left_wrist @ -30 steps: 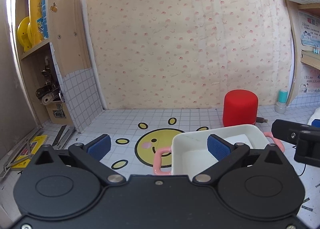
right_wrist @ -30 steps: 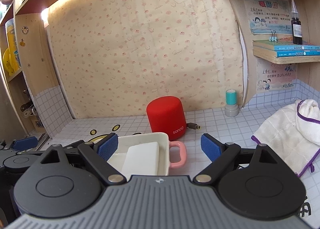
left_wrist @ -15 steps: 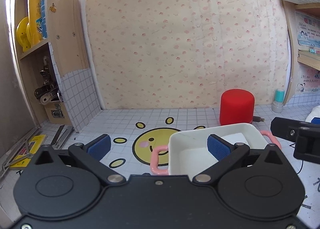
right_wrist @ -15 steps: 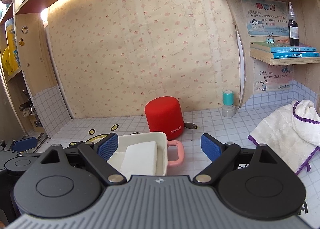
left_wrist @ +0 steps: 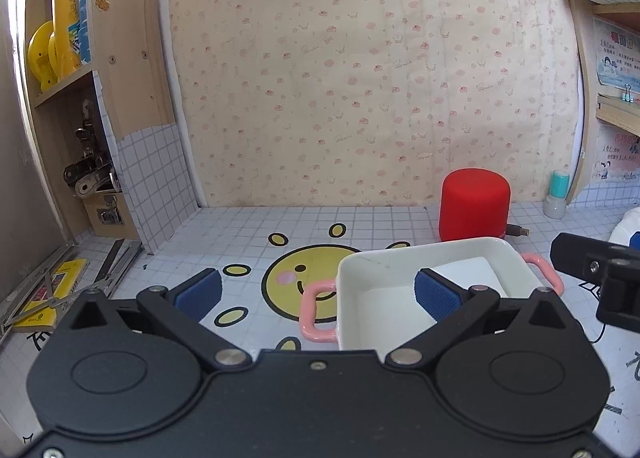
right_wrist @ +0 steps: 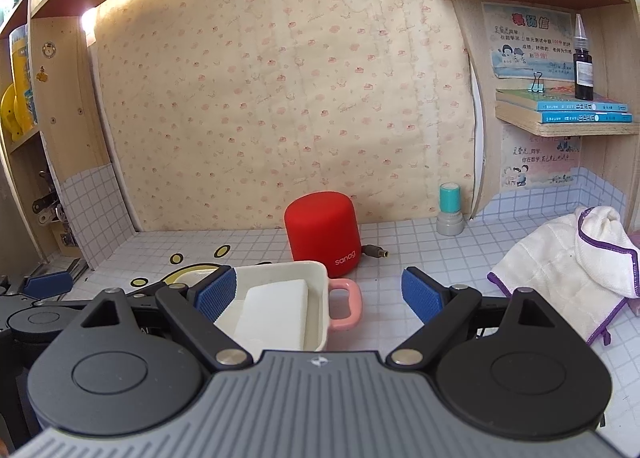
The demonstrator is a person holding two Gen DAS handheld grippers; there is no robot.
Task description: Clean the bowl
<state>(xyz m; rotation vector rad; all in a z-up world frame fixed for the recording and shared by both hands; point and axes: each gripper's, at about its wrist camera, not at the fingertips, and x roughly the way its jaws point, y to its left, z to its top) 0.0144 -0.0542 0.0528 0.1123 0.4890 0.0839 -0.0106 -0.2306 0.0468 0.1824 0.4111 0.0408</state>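
Note:
A white rectangular bowl (left_wrist: 384,262) with pink handles sits on the tiled counter, with a white block (left_wrist: 468,274) lying inside it. It also shows in the right wrist view (right_wrist: 316,298), with the block (right_wrist: 272,310). My left gripper (left_wrist: 318,292) is open and empty; its right finger hangs over the bowl and the left pink handle lies between the fingers. My right gripper (right_wrist: 318,294) is open and empty; the right pink handle (right_wrist: 344,308) lies between its fingers. A white cloth with purple trim (right_wrist: 560,258) lies at the right.
A red cylindrical speaker (right_wrist: 322,234) stands just behind the bowl, with a cable plug beside it. A teal-capped stamp (right_wrist: 450,210) stands by the back wall. Shelves flank both sides. A yellow smiley sticker (left_wrist: 300,278) marks the counter. Tools and a yellow booklet (left_wrist: 52,290) lie at the left.
Both views have shifted slightly, so the bowl sits a little further left in each. Both grippers stay open.

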